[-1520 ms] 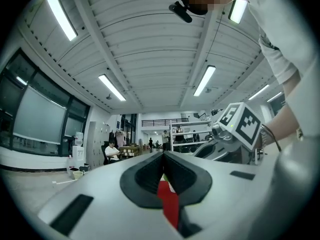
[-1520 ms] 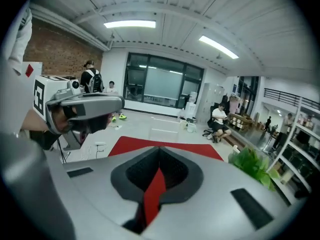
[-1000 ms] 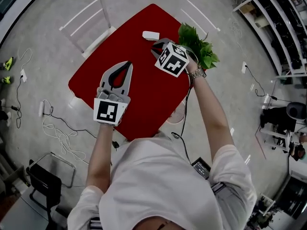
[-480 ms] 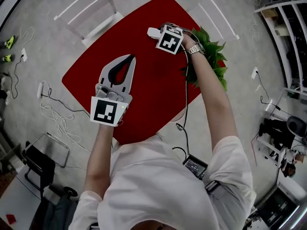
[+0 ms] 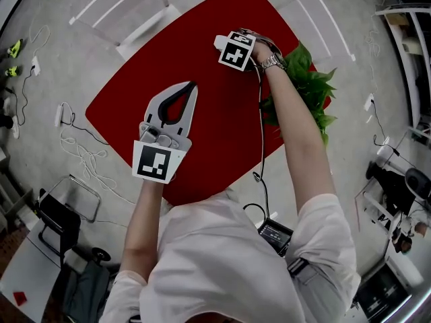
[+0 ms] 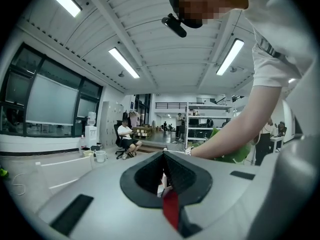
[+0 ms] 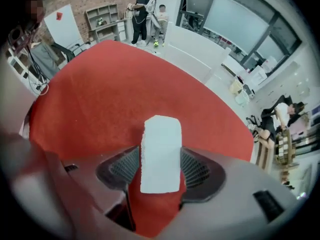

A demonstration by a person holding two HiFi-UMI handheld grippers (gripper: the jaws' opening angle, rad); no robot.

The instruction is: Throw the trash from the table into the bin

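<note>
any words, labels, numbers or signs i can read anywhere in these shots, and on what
No text can be read in any view.
Right marker cube and left marker cube: black-and-white square patterns only, no letters.
White block, between the right gripper's jaws, which have just been opening: blank.
Shelves in the room behind: any print is too small to read.

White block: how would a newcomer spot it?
Find the red table; at its far end, near the leafy plant, lies the white block. It sits between the right claw's jaws, which have just been opening, and is the only thing lying on the red top.
</note>
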